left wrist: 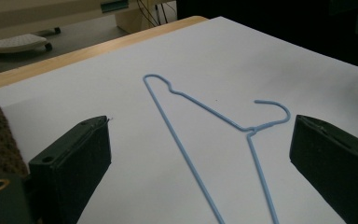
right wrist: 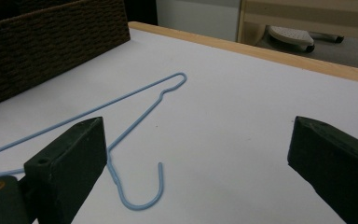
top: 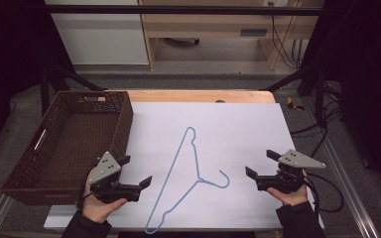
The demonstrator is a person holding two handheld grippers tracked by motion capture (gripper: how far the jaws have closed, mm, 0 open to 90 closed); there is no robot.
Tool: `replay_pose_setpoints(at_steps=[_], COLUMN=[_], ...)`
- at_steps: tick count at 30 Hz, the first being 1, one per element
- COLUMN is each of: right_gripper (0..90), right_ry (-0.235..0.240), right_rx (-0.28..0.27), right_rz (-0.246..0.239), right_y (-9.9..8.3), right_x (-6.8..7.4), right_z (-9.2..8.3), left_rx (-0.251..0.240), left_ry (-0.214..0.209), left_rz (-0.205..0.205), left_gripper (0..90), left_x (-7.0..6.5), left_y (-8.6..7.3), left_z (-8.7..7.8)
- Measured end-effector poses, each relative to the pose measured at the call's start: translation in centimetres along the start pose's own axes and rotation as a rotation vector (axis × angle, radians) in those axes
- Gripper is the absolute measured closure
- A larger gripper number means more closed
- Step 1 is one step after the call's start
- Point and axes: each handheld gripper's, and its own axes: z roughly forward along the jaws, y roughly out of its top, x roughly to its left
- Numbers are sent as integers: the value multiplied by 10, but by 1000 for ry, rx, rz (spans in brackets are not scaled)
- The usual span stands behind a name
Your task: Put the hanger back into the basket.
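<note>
A light blue wire hanger [top: 198,179] lies flat on the white sheet [top: 238,124], its hook pointing right toward my right hand. My left gripper [top: 138,170] hovers just left of the hanger's long wire, open and empty. My right gripper [top: 259,163] is a little right of the hook, also open and empty. In the left gripper view the hanger [left wrist: 250,131] lies ahead between the wide-apart jaws of the gripper [left wrist: 200,126]. In the right gripper view the hook and neck [right wrist: 115,177] sit by the left jaw of the gripper [right wrist: 200,123].
A brown wicker basket [top: 121,124] stands at the table's left side, close behind my left hand. The wooden table edge [top: 198,95] runs along the back. Black frame posts [top: 297,74] and cables [top: 327,124] stand at the right, beyond the table.
</note>
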Motion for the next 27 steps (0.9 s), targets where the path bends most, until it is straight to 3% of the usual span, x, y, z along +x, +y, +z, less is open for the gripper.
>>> replay_pose_setpoints(at_steps=[6,27], right_gripper=[52,61], right_ry=[-6,-7], right_rx=[-4,3], right_rz=[0,-12], right_y=[1,0], right_x=[0,4], right_z=[-2,2], left_rx=[63,244], left_ry=[-42,-112], left_rz=[27,79], left_gripper=[54,109], left_x=[-17,-46], left_y=[3,10], left_z=[23,86])
